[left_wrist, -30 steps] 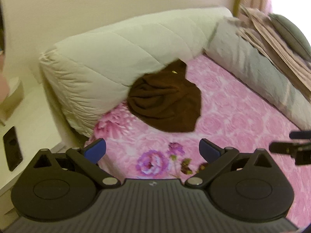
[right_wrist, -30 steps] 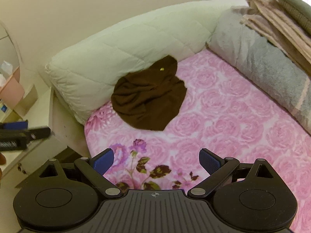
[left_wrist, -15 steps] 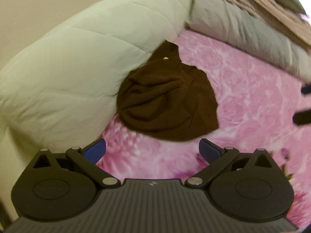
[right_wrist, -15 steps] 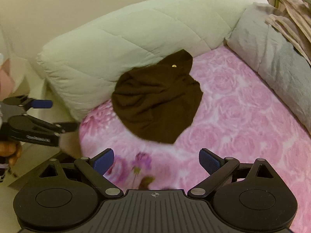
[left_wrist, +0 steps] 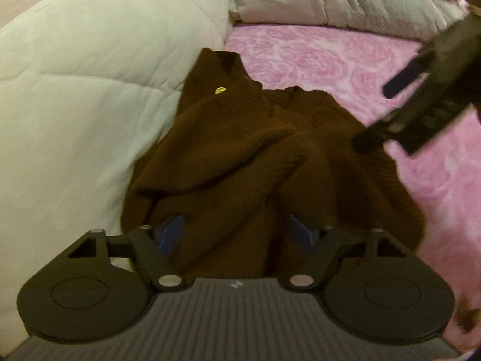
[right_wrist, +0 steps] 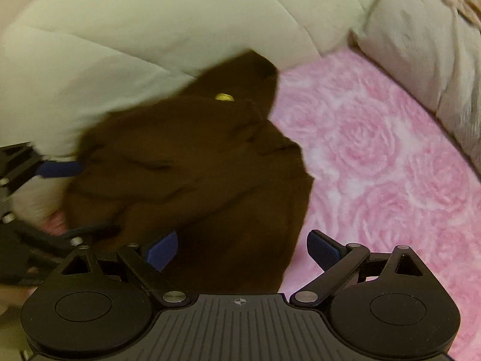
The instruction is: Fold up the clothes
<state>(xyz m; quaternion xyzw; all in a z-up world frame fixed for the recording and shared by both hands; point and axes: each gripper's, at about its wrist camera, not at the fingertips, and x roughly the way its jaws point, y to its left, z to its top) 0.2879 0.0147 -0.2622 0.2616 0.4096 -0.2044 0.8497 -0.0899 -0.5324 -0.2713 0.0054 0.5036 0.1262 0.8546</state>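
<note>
While both claws, left [left_wrist: 237,233] and right [right_wrist: 242,248], are spread wide and empty, the crumpled brown sweater [left_wrist: 255,162] is seen mid-frame on the bed [left_wrist: 330,57]; soft, limp knit, best gripped at hem edges.

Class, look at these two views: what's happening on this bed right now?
A person holding two grippers is reaching into a crumpled brown sweater on a pink floral bedsheet, beside a white quilt. The left gripper and right gripper are open, fingers at the fabric. Nothing is folded yet.
</note>
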